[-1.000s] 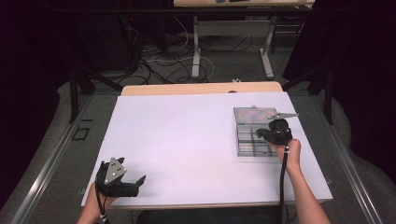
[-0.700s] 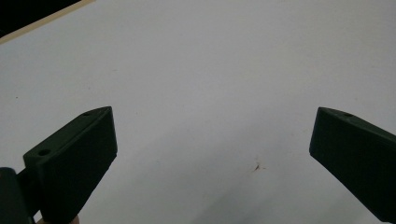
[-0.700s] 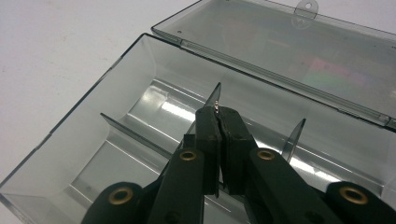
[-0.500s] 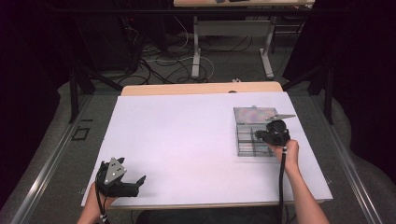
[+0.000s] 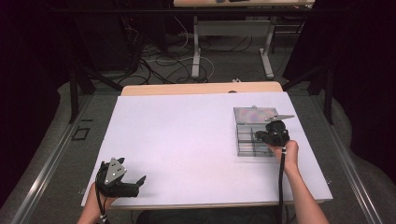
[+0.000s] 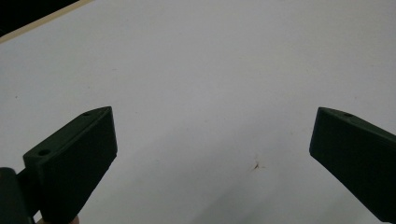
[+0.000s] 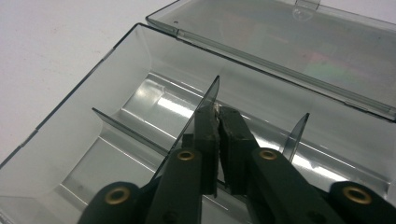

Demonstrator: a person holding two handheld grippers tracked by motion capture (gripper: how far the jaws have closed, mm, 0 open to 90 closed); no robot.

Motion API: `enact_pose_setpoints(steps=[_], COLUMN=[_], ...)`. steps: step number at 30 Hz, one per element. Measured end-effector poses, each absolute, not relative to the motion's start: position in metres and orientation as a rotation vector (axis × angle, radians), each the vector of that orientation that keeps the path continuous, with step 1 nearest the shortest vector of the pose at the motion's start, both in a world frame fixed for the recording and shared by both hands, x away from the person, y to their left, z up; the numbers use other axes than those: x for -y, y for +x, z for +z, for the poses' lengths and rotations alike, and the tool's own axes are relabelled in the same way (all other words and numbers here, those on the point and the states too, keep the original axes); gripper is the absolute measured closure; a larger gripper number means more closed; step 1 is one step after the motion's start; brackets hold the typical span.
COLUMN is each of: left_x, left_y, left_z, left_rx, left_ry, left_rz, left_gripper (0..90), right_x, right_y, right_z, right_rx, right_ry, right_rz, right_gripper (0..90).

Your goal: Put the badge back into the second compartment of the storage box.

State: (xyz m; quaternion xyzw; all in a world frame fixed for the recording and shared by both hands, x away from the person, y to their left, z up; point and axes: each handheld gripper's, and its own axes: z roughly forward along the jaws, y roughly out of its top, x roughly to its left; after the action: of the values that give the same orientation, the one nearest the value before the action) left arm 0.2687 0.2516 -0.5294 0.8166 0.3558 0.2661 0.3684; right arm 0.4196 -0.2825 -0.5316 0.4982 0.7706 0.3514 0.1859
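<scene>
One clear plastic compartment box (image 7: 116,121) sits open at the table's (image 5: 187,135) right side, its lid (image 7: 299,42) laid back; the right gripper (image 7: 217,112) dips inside it, jaws nearly together, with a small pale bit between their tips. The left gripper (image 6: 212,135) rests spread over bare table, well apart from the box.

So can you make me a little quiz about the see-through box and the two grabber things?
1. True or false: the lid of the clear box lies open on the white table.
2. What does the right gripper pinch between its jaws?
A) a divider wall inside the box
B) the box's lid
C) a cable
3. Fill in the missing word: the left gripper holds nothing, and its jaws are ____.

Key:
1. True.
2. A: the jaws are shut on the thin clear divider.
3. Open: they stand wide apart above the bare table.
</scene>
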Motion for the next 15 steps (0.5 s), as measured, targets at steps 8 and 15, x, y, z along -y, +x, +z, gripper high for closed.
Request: enact_pose_setpoints(steps=[8,15], left_x=[-0.252,-0.251], left_y=[0.269,0.270], left_z=[-0.529,-0.530], left_rx=[-0.916,-0.913], left_ry=[2.093,2.093], left_rz=[0.680,0.681], left_gripper=[0.9,0.9], right_x=[0.287,0.287], right_y=[0.413,0.403], right_z=[-0.522,-0.510], right_rx=[-2.144,-2.162], right_ry=[1.383,1.353], right_rz=[1.025,1.060], right_gripper=[71.0,54.1])
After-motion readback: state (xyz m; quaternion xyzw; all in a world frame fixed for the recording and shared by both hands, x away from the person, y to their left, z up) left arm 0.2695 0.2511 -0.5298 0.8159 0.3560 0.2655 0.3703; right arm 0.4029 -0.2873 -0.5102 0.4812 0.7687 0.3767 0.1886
